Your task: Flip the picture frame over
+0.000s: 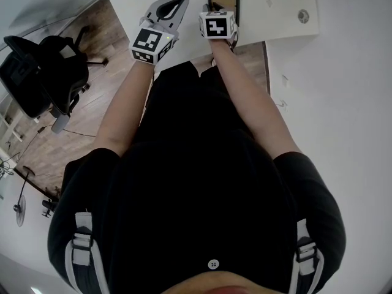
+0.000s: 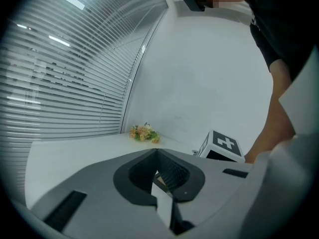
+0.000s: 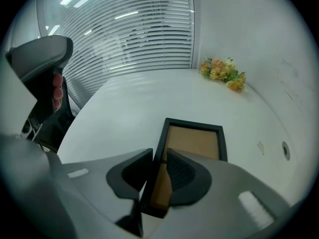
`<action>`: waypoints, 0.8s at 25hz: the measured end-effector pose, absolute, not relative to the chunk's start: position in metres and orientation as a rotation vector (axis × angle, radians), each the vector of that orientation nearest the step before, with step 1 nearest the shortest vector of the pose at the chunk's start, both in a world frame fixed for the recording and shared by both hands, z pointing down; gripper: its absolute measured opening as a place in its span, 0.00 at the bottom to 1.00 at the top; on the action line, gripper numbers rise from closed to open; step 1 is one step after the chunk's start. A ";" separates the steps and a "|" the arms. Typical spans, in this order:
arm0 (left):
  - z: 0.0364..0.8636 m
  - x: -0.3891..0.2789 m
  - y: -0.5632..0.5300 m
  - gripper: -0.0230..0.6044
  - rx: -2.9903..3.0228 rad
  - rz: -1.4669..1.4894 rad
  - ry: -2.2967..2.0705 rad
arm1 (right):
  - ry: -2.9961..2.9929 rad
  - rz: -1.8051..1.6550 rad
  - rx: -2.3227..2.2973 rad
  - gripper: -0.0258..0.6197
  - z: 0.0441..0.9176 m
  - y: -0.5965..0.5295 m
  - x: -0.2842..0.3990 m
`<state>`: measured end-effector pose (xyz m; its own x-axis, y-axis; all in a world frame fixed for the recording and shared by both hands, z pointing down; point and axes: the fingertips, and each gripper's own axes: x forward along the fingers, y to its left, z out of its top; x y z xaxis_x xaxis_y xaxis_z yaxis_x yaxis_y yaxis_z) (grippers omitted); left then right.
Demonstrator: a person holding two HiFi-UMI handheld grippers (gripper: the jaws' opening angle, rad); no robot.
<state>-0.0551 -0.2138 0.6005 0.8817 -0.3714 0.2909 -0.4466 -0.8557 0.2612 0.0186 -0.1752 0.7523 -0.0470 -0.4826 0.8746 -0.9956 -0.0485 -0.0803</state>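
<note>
Right hand-held gripper (image 3: 158, 156) is clamped on the left rail of the picture frame (image 3: 195, 144). The frame lies backing-up by the near edge of the counter (image 3: 119, 108), its long axis running straight ahead. Left hand-held gripper (image 2: 157, 152), closed and empty, hangs alongside, farther from it.

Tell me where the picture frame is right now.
In the right gripper view the picture frame lies back-up on the white table, its left rail between the right gripper's jaws; the flowers sit beyond it.
</note>
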 end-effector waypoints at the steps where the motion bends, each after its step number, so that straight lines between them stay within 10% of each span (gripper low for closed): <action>1: 0.601 -0.057 -0.214 0.04 2.727 0.331 -0.613 | -1.592 1.022 1.600 0.19 0.751 -0.176 0.018; 20: 0.590 -0.073 -0.213 0.04 2.731 0.302 -0.652 | -1.587 1.052 1.655 0.12 0.733 -0.173 0.027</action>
